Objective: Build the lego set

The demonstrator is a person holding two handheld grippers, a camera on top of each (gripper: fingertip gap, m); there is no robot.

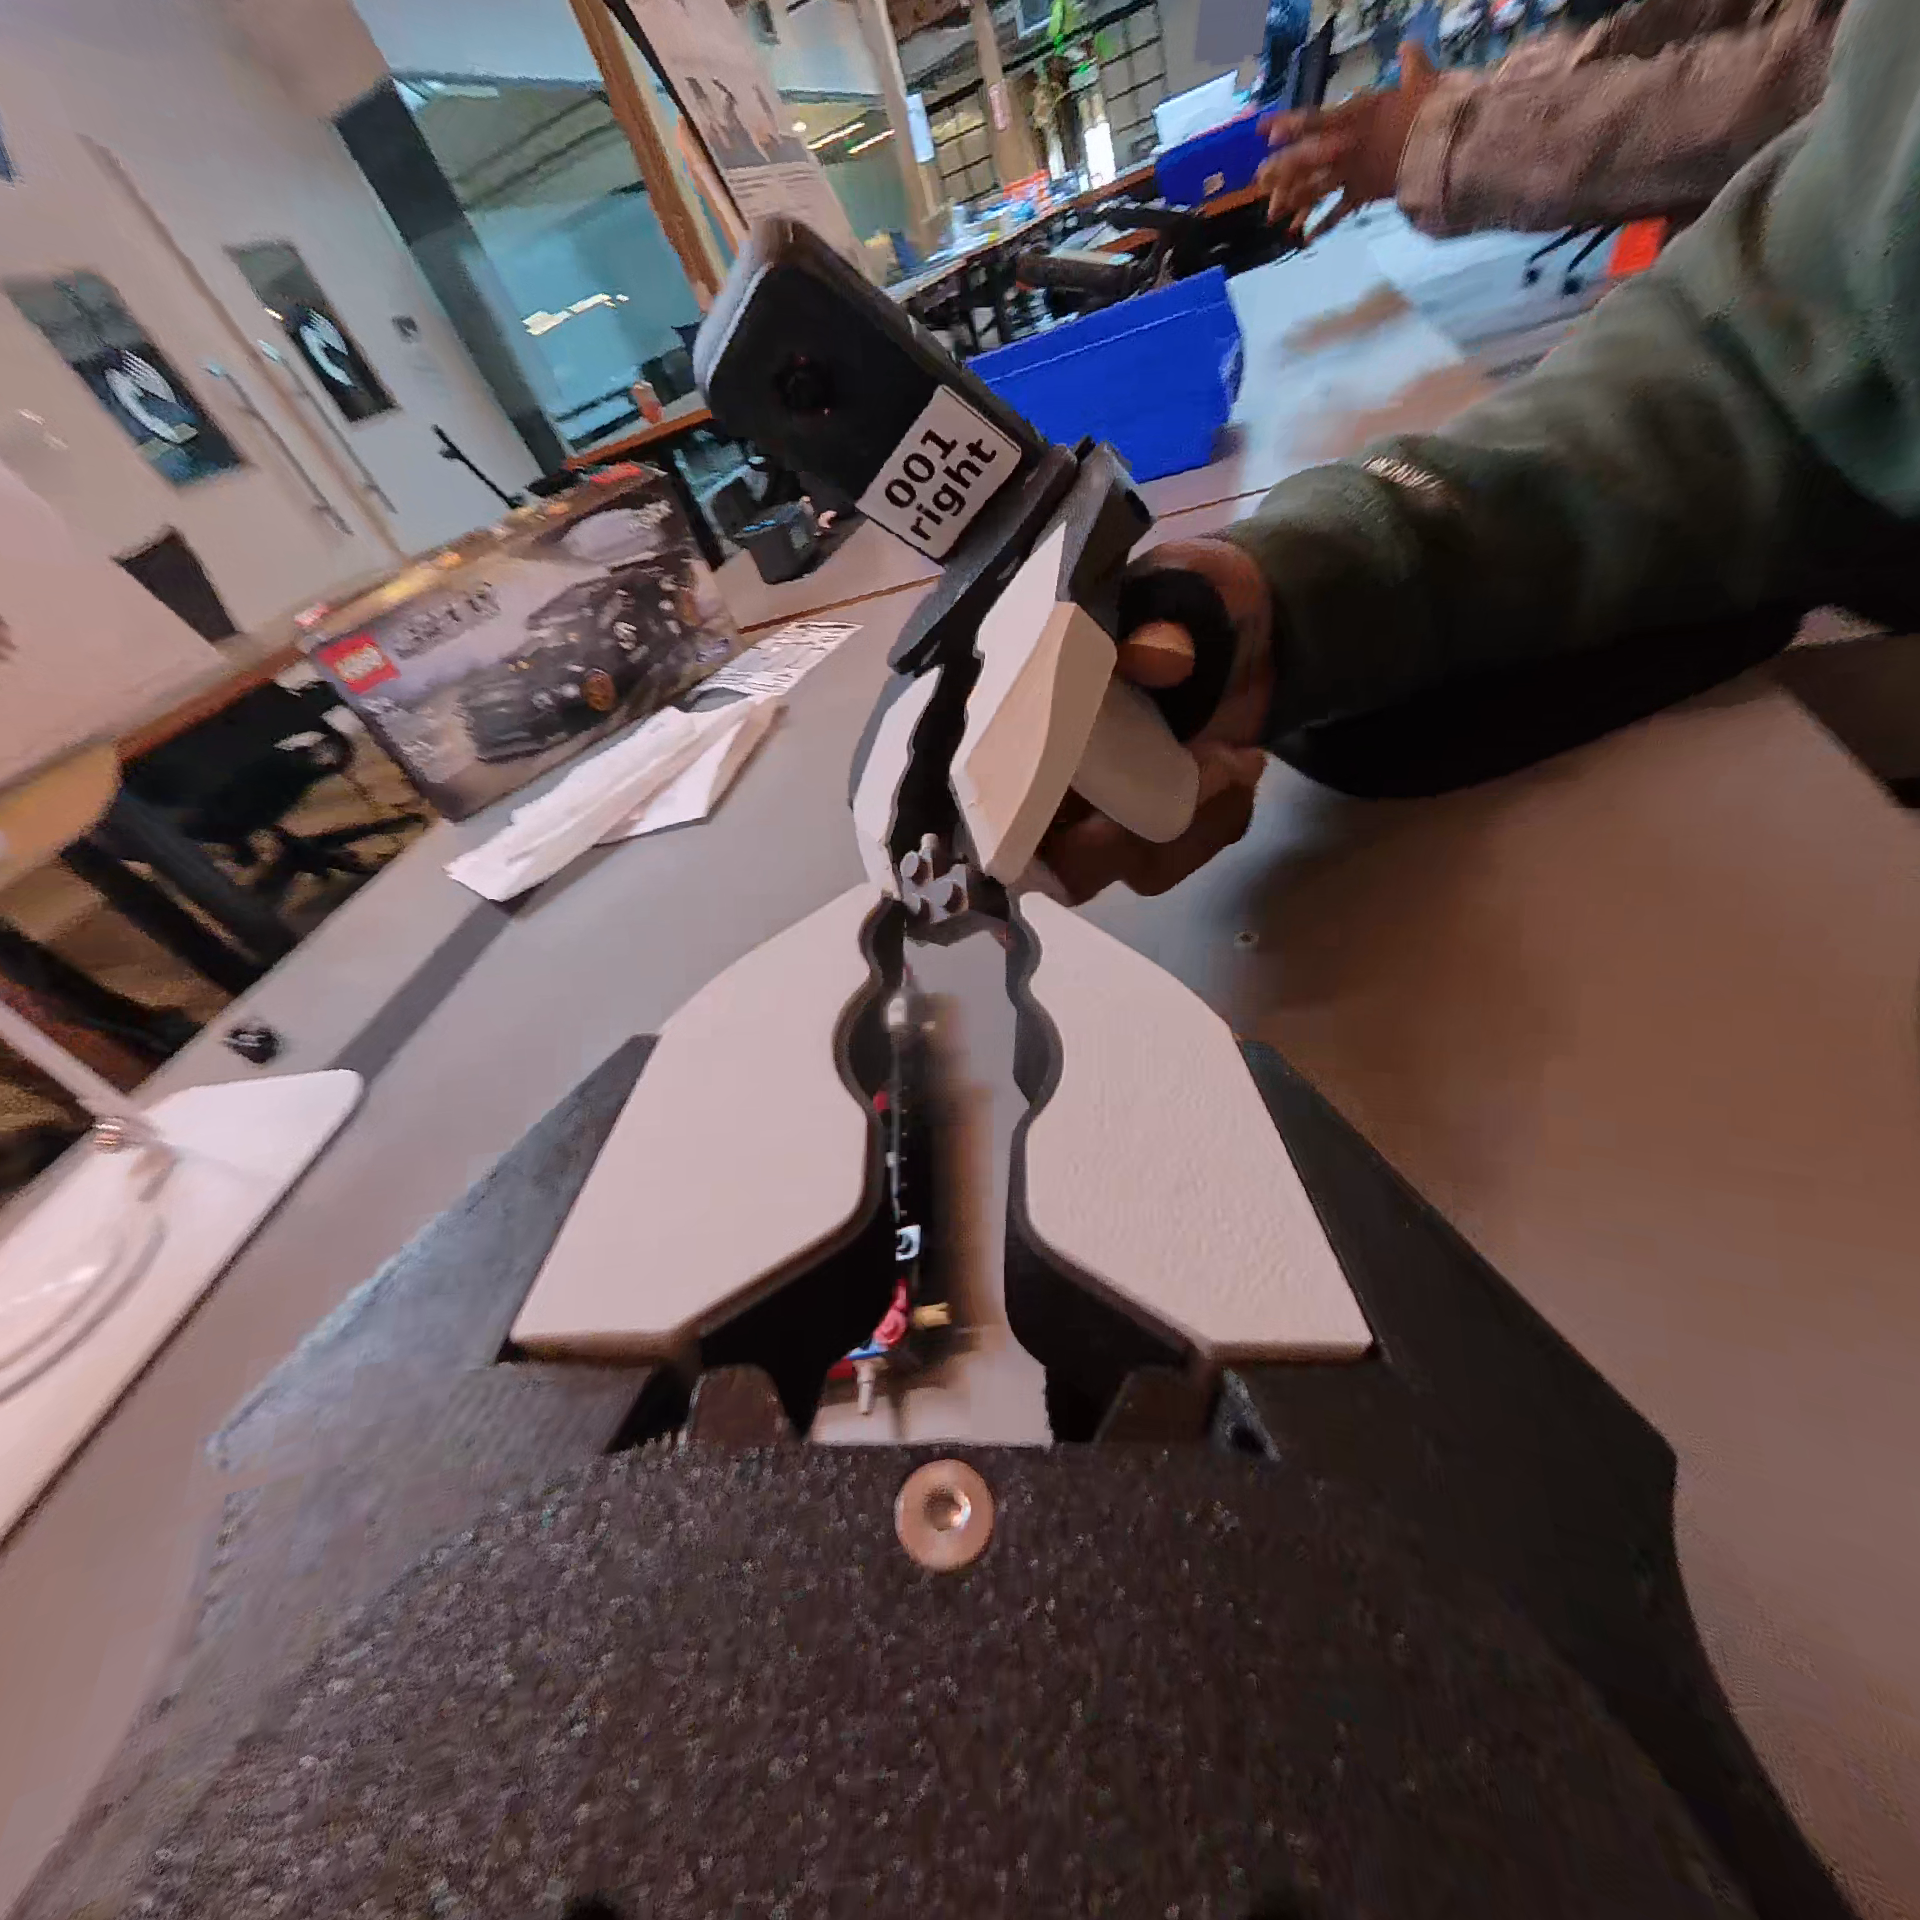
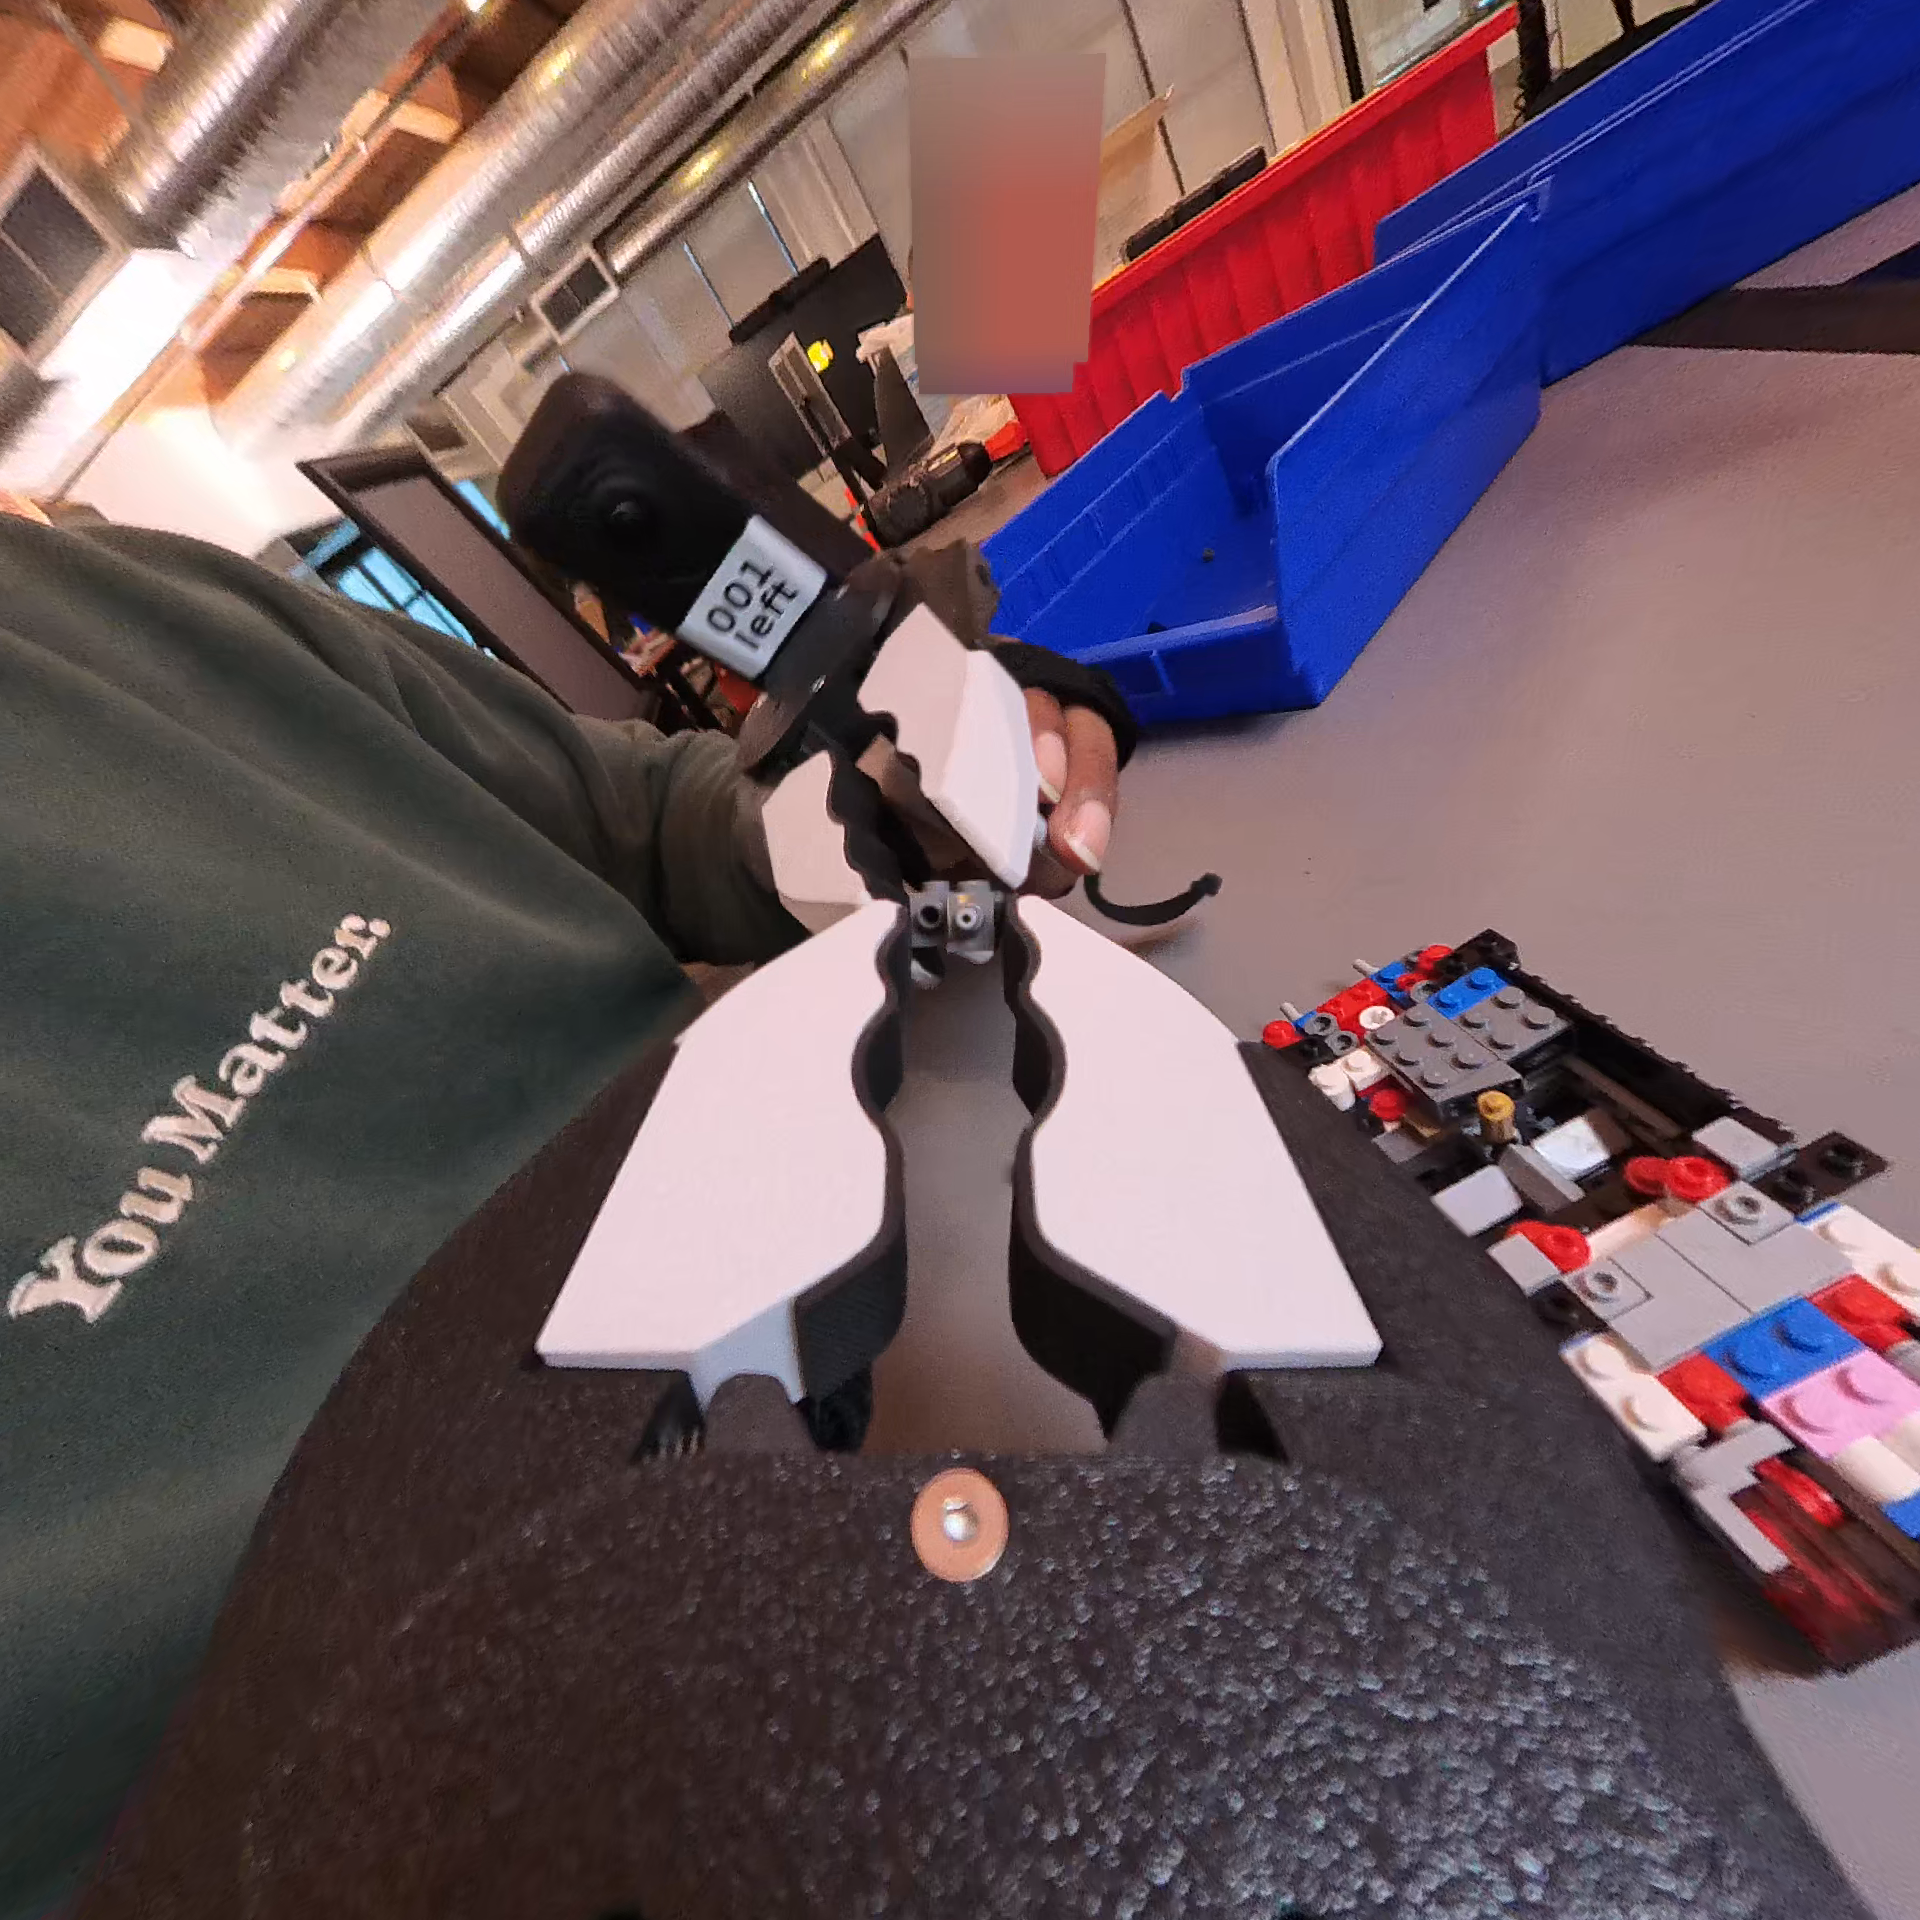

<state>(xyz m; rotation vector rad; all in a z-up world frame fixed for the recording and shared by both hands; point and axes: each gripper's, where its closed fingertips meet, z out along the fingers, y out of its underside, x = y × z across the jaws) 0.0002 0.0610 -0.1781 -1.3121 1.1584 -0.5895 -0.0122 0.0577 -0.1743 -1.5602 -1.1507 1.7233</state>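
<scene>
Dk green sleeve (image 1: 1558, 582); 2 white fingers (image 2: 748, 1164), black, prob. textured, body.

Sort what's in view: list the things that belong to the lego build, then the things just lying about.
In the job:
small grey piece, pinched between both grippers' tips
left gripper
right gripper
half-built model
lego box
paper sheets

Lying about:
blue bins
black curved strip

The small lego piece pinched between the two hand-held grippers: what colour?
Grey, the small lego piece shows best in the right wrist view.
</scene>
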